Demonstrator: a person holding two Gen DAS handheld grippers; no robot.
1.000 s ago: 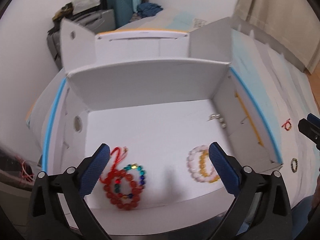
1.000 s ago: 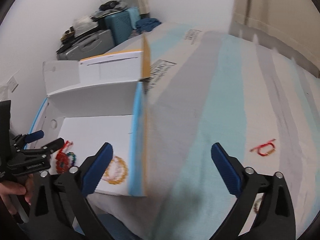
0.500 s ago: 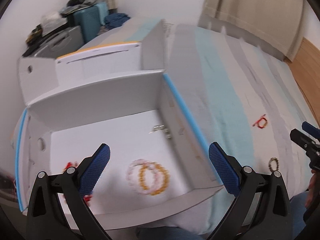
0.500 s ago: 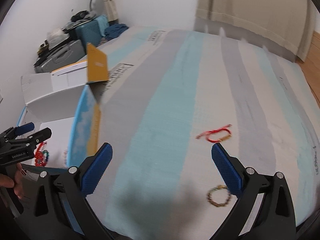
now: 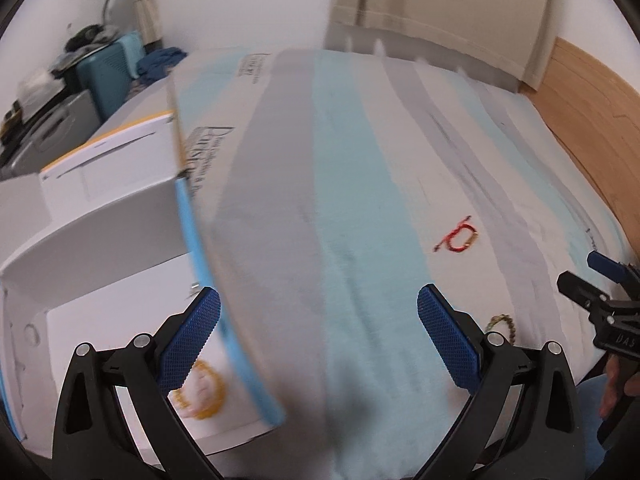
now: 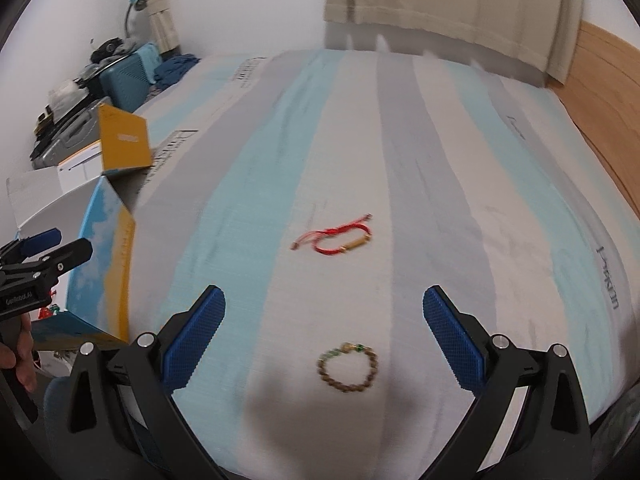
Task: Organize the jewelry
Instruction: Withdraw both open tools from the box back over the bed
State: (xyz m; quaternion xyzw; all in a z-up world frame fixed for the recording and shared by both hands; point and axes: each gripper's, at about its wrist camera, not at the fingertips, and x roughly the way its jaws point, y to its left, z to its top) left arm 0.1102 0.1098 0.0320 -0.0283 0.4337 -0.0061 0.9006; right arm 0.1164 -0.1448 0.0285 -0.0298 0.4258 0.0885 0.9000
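My right gripper (image 6: 323,322): fingers spread wide, nothing between the blue pads, hovering above the bed.
My left gripper (image 5: 318,322): also spread wide and empty, straddling the right wall of the box.
Brown beaded bracelet with a green and gold accent (image 6: 349,367): lying flat on the striped bedsheet (image 6: 420,152), between my right gripper's fingers in that view, touching neither pad.
Red cord bracelet with a gold tube bead (image 6: 338,237): on the sheet further from me, well apart from the beaded one.
White cardboard box with blue and yellow outer sides (image 5: 100,216): open on the bed's left side, flaps up.
Yellow and pale pink beaded bracelets (image 5: 202,394): on the box floor, near its right wall, partly behind my left finger.
Red beads (image 6: 47,311): a glimpse inside the box behind my left gripper; too hidden to make out.
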